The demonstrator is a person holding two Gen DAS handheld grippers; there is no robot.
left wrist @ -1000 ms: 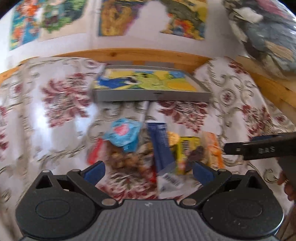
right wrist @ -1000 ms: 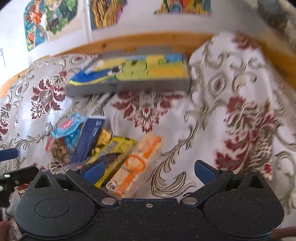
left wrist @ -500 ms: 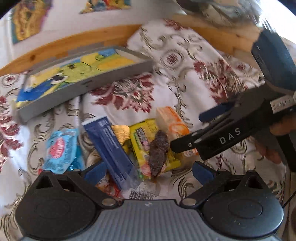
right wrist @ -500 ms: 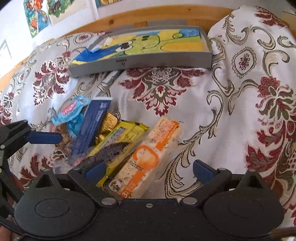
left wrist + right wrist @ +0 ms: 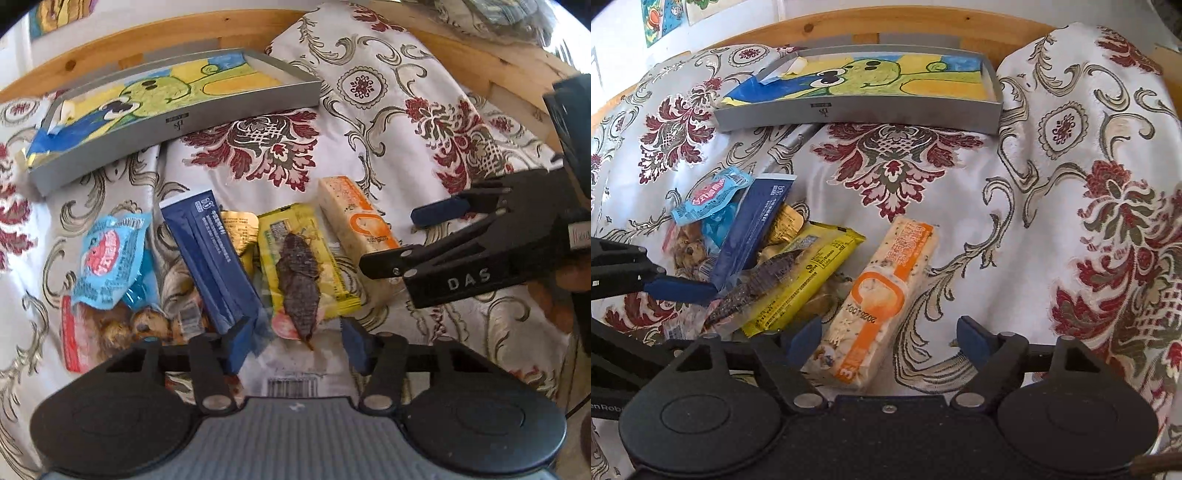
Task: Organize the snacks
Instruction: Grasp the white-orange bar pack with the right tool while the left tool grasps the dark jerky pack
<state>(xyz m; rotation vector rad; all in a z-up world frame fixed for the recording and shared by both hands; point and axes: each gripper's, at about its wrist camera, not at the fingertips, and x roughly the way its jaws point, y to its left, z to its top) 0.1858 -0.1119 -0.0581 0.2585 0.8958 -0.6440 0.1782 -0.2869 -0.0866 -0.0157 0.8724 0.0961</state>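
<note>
Snacks [image 5: 258,258] heaped unsorted ahead of both tongs; tray [image 5: 857,110] beyond is seen bare. Left tongs [image 5: 295,341] and right tongs [image 5: 886,336] held apart, nothing gripped.

Worktop covered by a glossy white cloth [image 5: 1034,155] with dark red floral medallions and olive-gold scrollwork, wrinkled and bunched up higher at the right. Pale wooden edge [image 5: 923,26] runs along the far side of the cloth; knots visible in the wood. White wall [image 5: 746,18] behind it, with colourful drawings [image 5: 657,18] stuck on at upper left. Bright daylight, sheen on the fabric, washed-out glare at the left. Upper right corner in the left wrist view: blurred dark bundle [image 5: 517,14], cannot tell what.
</note>
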